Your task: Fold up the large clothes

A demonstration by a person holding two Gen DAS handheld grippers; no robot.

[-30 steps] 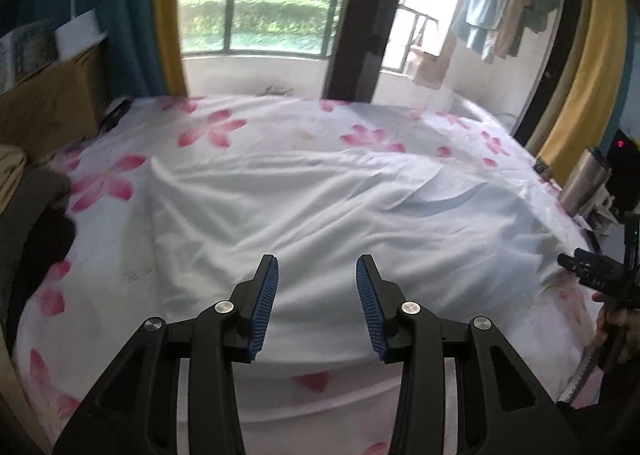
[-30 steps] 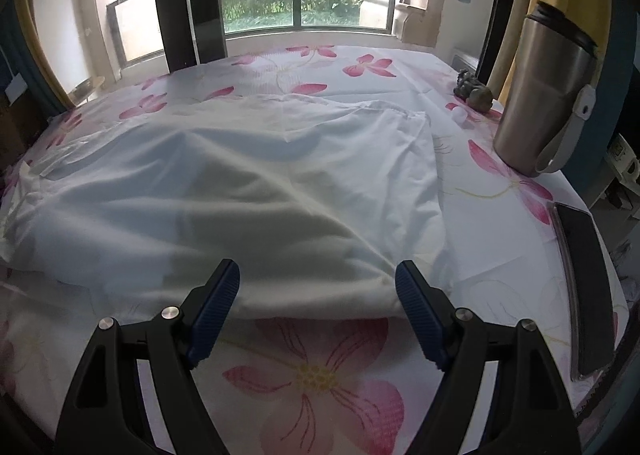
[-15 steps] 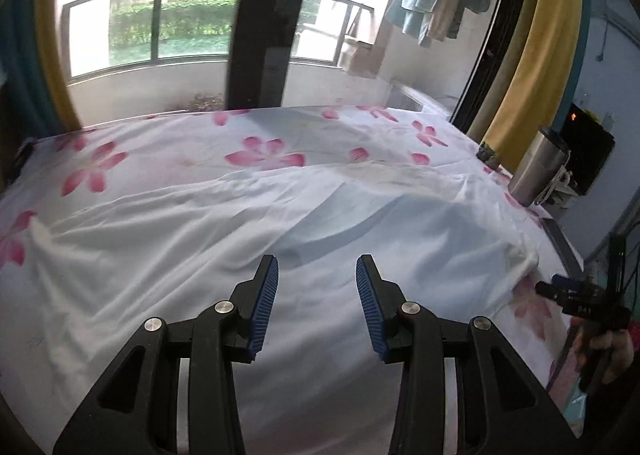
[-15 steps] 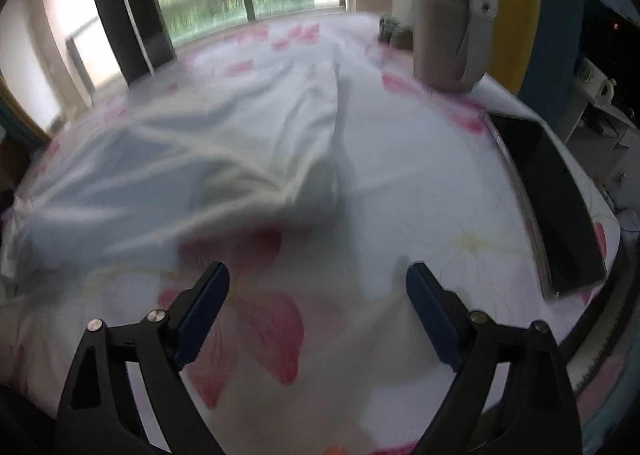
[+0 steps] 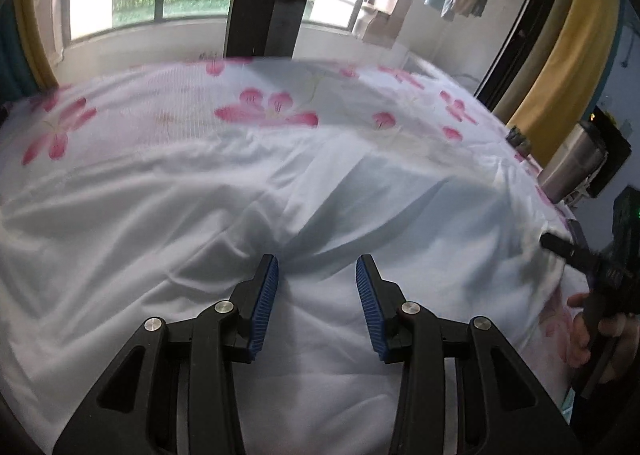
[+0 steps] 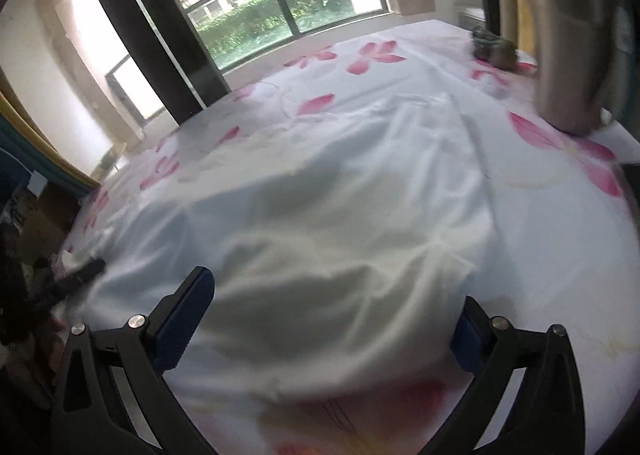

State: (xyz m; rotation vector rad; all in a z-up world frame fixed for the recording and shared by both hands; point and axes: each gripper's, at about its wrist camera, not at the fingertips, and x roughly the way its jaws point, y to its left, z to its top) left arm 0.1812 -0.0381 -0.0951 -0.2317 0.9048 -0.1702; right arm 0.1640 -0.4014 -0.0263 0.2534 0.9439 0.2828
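White, thin cloth: the large garment (image 5: 320,215) lies spread and wrinkled over the flowered bedsheet (image 5: 264,111), covering most of the middle of the bed in both wrist views. Left gripper (image 5: 318,305) hovers above the garment's middle with its blue pads part-way apart, nothing between them; a raised crease runs off toward 12 o'clock just ahead of its tips. Right gripper (image 6: 332,325) has its jaws opening, now spread wide, and the garment's near edge bulges up between them without either pad pressing on it. That edge ends in a loose corner (image 6: 460,267) at about 2 o'clock from the right gripper's tips. Judgement: the step in hand is taking a fresh hold for a fold. To do it well, each gripper should bite an edge or corner, not the mid-panel, and catch every layer. The right should close low on the near hem; the left looks badly placed over the centre and should shift to a matching edge. A steel tumbler (image 6: 576,35) stands at 2 o'clock, near the garment's far side; the carry should pass clear of it.
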